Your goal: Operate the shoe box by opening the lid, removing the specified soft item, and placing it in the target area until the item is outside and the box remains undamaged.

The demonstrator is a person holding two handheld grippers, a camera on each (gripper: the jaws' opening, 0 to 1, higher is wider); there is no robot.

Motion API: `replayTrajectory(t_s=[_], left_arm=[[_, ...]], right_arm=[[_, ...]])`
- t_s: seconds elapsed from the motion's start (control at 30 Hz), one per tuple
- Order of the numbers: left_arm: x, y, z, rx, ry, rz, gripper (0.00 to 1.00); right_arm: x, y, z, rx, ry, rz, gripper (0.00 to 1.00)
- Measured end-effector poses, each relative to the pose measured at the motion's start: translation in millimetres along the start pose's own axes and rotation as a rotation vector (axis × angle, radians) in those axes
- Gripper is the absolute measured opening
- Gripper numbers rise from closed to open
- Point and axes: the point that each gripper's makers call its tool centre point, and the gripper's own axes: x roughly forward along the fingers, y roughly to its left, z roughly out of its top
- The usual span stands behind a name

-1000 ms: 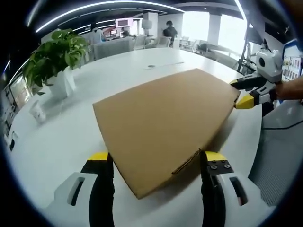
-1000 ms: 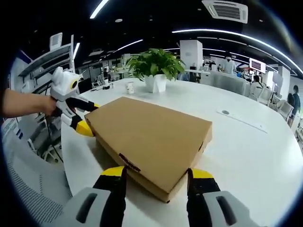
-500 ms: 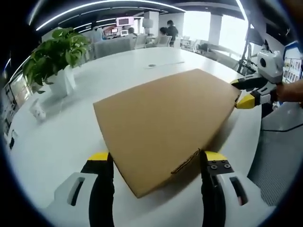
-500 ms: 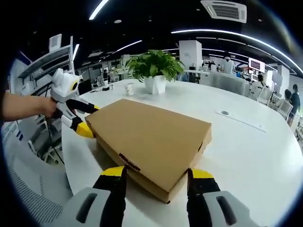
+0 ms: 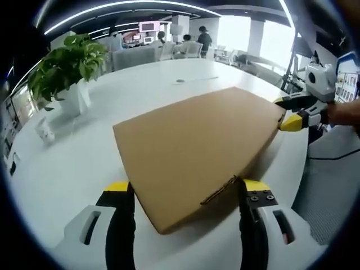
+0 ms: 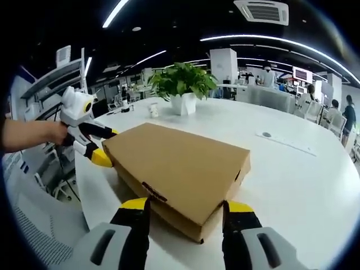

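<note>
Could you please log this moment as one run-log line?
shoe box: lid closed, on white table | left gripper: open, astride corner | right gripper: open, astride opposite corner

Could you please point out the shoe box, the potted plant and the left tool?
shoe box [image 6: 180, 169], right gripper view, lid top.
potted plant [image 5: 66, 62], left gripper view, leaves.
left tool [image 6: 101, 145], right gripper view, between its tips.

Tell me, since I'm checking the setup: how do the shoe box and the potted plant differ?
The shoe box is flat, brown cardboard, lying closed near both hand-held grippers; the potted plant stands upright, leafy green in a white pot, farther back. The box is much wider and lower than the plant. Both rest on the white table.
</note>
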Motion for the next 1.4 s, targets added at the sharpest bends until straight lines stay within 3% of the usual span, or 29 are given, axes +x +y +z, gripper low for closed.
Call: replayTrajectory(t_s=[0.5, 1.1, 1.4], left_arm=[[-5.8, -0.5, 9.2, -0.015, -0.016, -0.011, 0.78], [-16.3, 2.9, 24.3, -0.001, -0.041, -0.013, 0.76], [-21.9, 6.1, 35.0, -0.014, -0.086, -0.012, 0.75]], right_arm=[[-6.4, 2.8, 13.0, 0.052, -0.028, 0.001, 0.49], [-15.4, 3.4, 35.5, 0.052, -0.056, 0.004, 0.50], [-19.3, 5.6, 46.5, 0.014, -0.064, 0.011, 0.52]])
